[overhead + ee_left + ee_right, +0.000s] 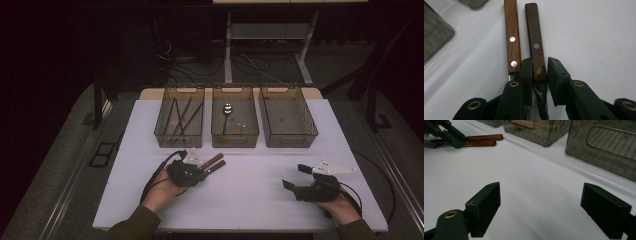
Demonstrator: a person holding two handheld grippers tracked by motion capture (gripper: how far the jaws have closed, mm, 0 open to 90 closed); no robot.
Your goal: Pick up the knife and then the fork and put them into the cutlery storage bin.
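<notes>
- The left tool (204,172) sits on the white table (250,200) left of its middle, nearer the near edge than the far one, held by the person's left hand (162,192).
- In the left gripper view its jaws stand a little apart around the right-hand wooden handle (535,45). The left jaw touches that handle, and a thin gap shows between the handle and the right jaw.
- The left-hand wooden handle (512,37) lies just outside the left jaw, beside the first and nearly parallel to it. Both carry round metal rivets and rest flat on the table, pointing toward the far right corner.
- Along the far edge stand three smoky see-through bins in a row. The left bin (179,137) holds several long dark utensils.
- The middle bin (235,137) holds a spoon (227,112) with its bowl toward the far edge.
- The right bin (288,137) stands just beside the middle one; I cannot tell what, if anything, lies in it.
- The right tool (295,176) rests near the near right corner, held by the right hand (345,207). Its jaws are spread wide with bare table between them, well apart from the two handles.
</notes>
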